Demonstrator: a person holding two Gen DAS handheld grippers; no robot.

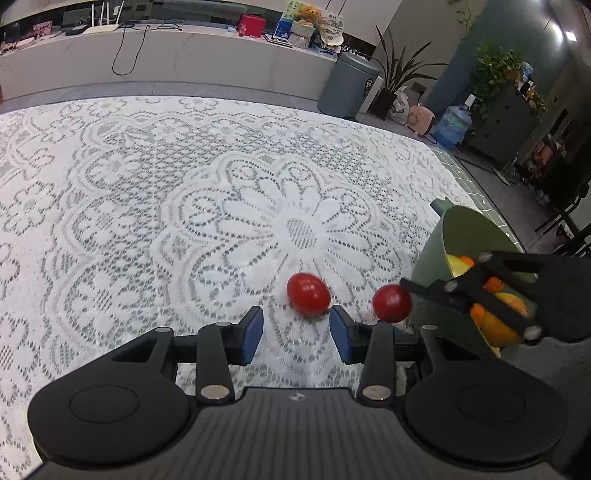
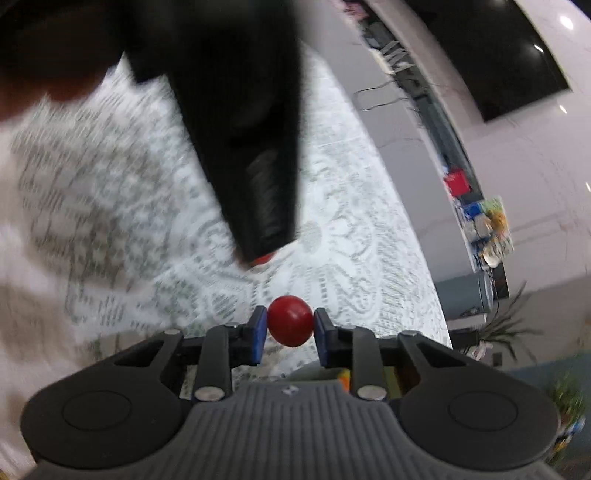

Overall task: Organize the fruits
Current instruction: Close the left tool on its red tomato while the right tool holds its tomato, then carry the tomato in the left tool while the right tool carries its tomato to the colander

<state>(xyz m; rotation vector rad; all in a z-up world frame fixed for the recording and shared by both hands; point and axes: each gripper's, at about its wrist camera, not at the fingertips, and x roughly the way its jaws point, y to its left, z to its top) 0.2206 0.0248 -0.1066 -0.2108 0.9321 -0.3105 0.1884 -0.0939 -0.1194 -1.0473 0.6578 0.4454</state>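
Note:
In the left wrist view, a red cherry tomato (image 1: 308, 294) lies on the lace tablecloth just ahead of my open left gripper (image 1: 296, 334), between its blue pads. My right gripper (image 1: 404, 291) comes in from the right, shut on a second red tomato (image 1: 392, 303), held beside a green bowl (image 1: 436, 254) that holds orange and yellow fruits (image 1: 498, 314). In the right wrist view, my right gripper (image 2: 289, 326) grips that tomato (image 2: 290, 320) between its blue pads. The left gripper (image 2: 255, 155) shows there as a blurred black shape, with the other tomato (image 2: 263, 258) peeking out below it.
The white lace tablecloth (image 1: 184, 206) covers the whole table; its right edge (image 1: 476, 192) is near the bowl. Beyond the table are a grey bin (image 1: 347, 86), potted plants (image 1: 395, 81), a water bottle (image 1: 452, 125) and a long counter with clutter (image 1: 184, 33).

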